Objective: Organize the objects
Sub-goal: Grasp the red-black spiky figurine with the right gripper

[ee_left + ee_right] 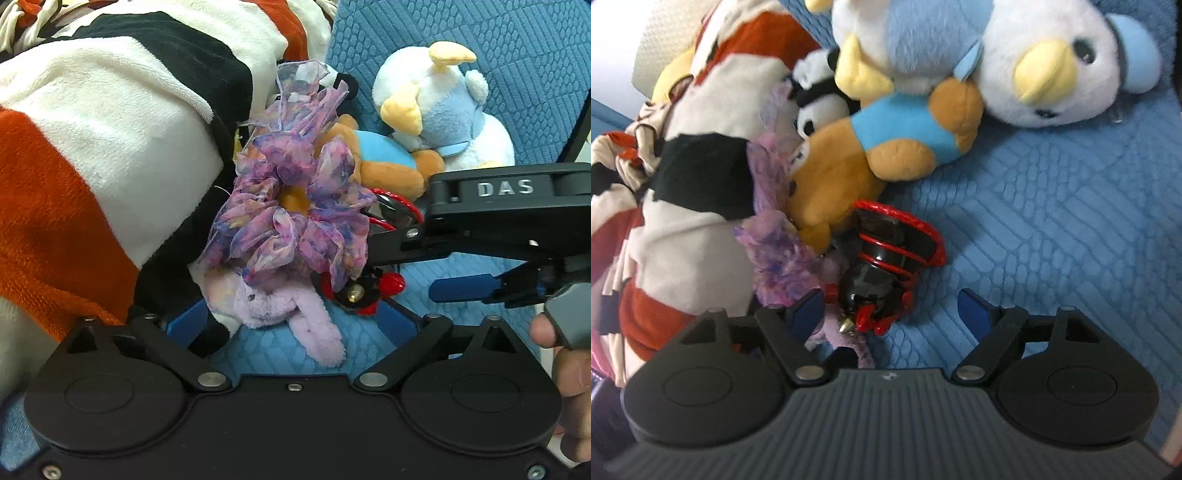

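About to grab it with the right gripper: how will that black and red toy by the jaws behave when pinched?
The black and red toy looks glossy and hard, so it may slip against the pads. Its rounded body could roll on the blue quilted fabric. The purple scrunchie drapes against it and may drag along.

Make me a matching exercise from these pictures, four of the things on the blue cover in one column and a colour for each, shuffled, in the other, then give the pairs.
Things:
1. scrunchie
2. bear
3. bird
4. blanket

Colours:
A. white, pale blue, yellow beak
B. orange, white and black blocks
C. sheer purple and pink
D. tan, with a blue top

Pairs: 1-C, 2-D, 3-A, 4-B
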The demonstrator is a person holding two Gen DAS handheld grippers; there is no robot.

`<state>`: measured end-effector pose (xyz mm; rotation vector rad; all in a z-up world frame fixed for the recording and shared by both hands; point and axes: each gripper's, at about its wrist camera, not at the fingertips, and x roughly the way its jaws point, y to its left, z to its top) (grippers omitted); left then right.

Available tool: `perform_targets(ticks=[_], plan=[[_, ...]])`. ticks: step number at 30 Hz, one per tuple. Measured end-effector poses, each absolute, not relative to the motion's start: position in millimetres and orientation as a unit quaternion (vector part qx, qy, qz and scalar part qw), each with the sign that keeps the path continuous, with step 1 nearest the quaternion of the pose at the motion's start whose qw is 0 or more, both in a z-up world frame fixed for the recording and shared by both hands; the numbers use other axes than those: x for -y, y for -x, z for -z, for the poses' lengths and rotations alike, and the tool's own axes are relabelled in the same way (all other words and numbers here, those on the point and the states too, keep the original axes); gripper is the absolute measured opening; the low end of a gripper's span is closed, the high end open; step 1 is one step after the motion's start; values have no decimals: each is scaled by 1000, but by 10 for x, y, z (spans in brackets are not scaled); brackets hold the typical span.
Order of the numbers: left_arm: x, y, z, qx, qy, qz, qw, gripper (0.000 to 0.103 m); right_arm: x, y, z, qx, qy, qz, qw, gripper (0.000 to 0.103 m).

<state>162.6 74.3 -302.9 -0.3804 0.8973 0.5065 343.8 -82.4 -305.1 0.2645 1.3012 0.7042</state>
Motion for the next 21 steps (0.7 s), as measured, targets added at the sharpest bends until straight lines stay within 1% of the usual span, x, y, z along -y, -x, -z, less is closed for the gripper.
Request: perform_targets(ticks=[3,5,9,10,12,14,15,16,17,21], plan=[[-761,-1637,3063,-422,178,-245,855,92,761,-3482,3125,-605,-136,-330,712,81],[-767,-1645,3080,-420,176,-250,854,87,724,-3503,3170,-617,-154,-332,697,81],[-798,-1646,3091,-407,181,-253,859,81,632,-3502,3224,-624,-157,-338,687,81],[-810,-1646,3091,-404,185,-255,859,79,615,-3507,3238,-625,-158,-340,685,78],[-813,-1647,3088,-400,183,-262,859,71,604,-3494,3245,-627,-163,-339,682,73],[-818,-1651,3096,-398,185,-264,859,60,616,-3462,3229,-624,-157,-323,695,65],[-825,-1647,3104,-397,192,-258,860,56,626,-3447,3216,-621,-162,-323,696,60],[-835,-1648,3115,-398,198,-254,859,50,638,-3430,3198,-619,-169,-326,694,56],[-838,-1650,3130,-400,201,-256,857,45,654,-3406,3163,-614,-169,-320,701,56],[-874,-1608,3130,-392,215,-257,857,42,728,-3322,3011,-592,-150,-308,730,56]])
